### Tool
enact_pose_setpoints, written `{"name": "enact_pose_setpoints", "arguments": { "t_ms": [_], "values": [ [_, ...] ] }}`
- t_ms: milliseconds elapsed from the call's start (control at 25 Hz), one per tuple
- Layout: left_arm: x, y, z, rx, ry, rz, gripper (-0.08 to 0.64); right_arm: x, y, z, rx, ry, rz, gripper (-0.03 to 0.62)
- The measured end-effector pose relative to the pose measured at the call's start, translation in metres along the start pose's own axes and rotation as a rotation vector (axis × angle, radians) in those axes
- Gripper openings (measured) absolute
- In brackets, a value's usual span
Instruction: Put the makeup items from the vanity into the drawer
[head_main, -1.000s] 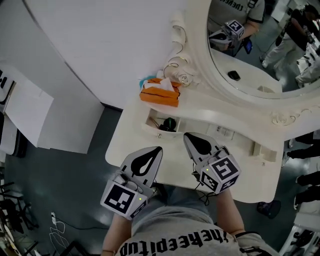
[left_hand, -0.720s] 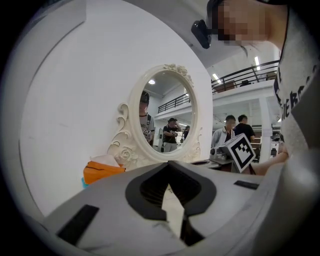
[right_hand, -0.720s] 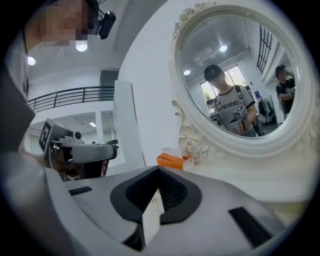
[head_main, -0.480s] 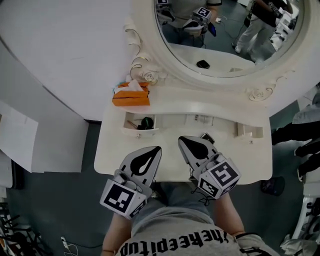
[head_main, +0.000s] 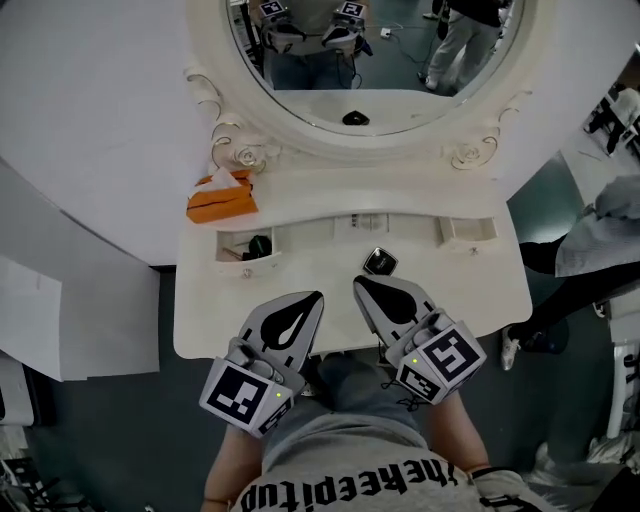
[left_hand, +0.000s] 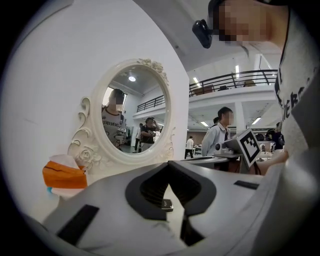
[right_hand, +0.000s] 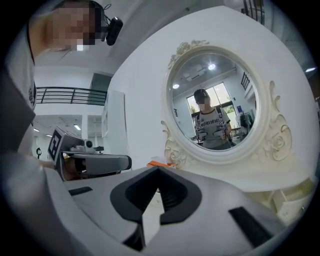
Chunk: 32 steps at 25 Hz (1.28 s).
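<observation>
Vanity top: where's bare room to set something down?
Free: right front, between the black compact and the right edge of the vanity top; in front of the open drawer. Crowded: back left by the orange tissue box; centre front under left tool and right tool.

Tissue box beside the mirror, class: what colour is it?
The tissue box is orange; the head view shows it best.
</observation>
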<state>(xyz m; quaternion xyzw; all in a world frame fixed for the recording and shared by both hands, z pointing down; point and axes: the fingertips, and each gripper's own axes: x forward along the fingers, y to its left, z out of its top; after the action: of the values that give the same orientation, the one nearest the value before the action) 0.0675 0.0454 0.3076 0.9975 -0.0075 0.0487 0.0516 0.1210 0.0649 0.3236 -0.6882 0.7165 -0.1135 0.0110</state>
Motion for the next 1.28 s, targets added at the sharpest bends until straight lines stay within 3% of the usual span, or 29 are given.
{"name": "enact_pose_setpoints", "arguments": {
  "t_ms": [440,1280],
  "values": [
    [0.004,-0.046,0.001,0.028,-0.006,-0.101,0.022,-0.055,0.007,0.010,0.000,-0.084,-0.078,0.012],
    [-0.029,-0.047,0.005,0.026,-0.029,-0.080,0.023,-0.060,0.043,0.018,-0.042,-0.115,-0.047,0.009]
  ]
}}
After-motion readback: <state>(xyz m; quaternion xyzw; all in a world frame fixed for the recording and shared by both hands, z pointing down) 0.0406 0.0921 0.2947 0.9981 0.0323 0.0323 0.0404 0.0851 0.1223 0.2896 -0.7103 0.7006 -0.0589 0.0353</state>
